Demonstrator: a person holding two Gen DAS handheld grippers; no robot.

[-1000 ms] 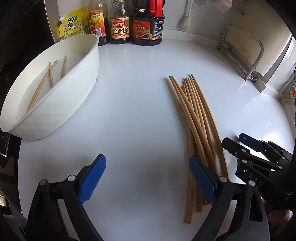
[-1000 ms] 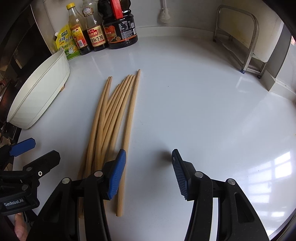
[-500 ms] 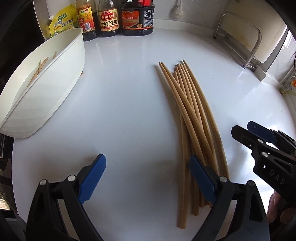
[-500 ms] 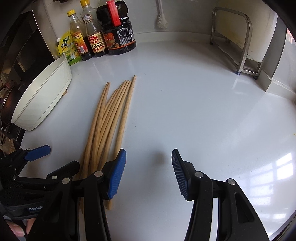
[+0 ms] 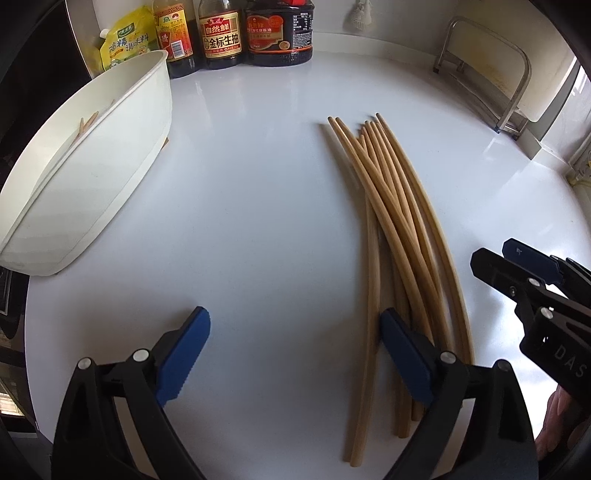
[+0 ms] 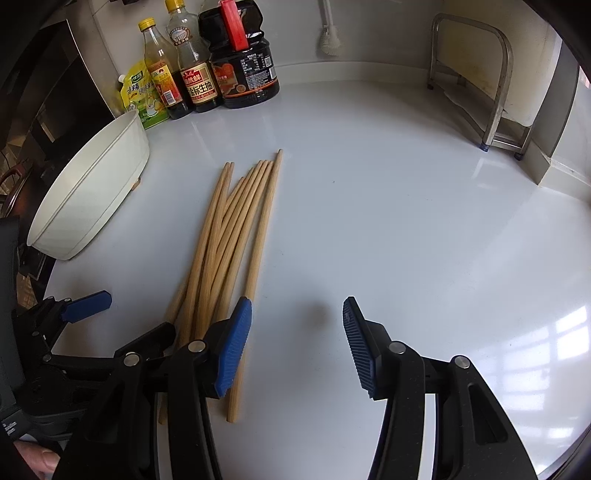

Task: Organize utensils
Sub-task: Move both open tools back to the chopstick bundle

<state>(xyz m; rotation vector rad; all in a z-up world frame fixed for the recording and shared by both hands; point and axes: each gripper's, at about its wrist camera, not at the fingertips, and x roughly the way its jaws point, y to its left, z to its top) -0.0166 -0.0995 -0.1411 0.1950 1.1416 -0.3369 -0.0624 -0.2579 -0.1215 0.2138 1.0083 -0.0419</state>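
Observation:
A bundle of several long wooden chopsticks [image 5: 391, 229] [image 6: 229, 240] lies loose on the white counter [image 5: 258, 221]. My left gripper [image 5: 295, 350] is open above the counter. Its right finger [image 5: 406, 354] overlaps the bundle's near ends, and the leftmost stick runs just inside that finger. My right gripper [image 6: 295, 339] is open with bare counter between its pads. Its left finger [image 6: 232, 343] overlaps the rightmost stick. Each gripper shows in the other's view: the right gripper [image 5: 517, 273] and the left gripper [image 6: 85, 301]. A white oval basin [image 5: 92, 177] [image 6: 92, 192] at the left holds a few chopsticks [image 5: 86, 123].
Sauce bottles [image 5: 258, 33] [image 6: 207, 74] and a yellow pouch [image 5: 122, 44] stand along the back wall. A metal rack [image 5: 491, 85] [image 6: 491, 92] is at the back right. The counter's edge drops off to the left by a dark stove area [image 6: 22, 147].
The left gripper has shifted slightly toward the bundle's near ends, so less of the basin's inside shows in its view. The right gripper has stayed put. Both are still open.

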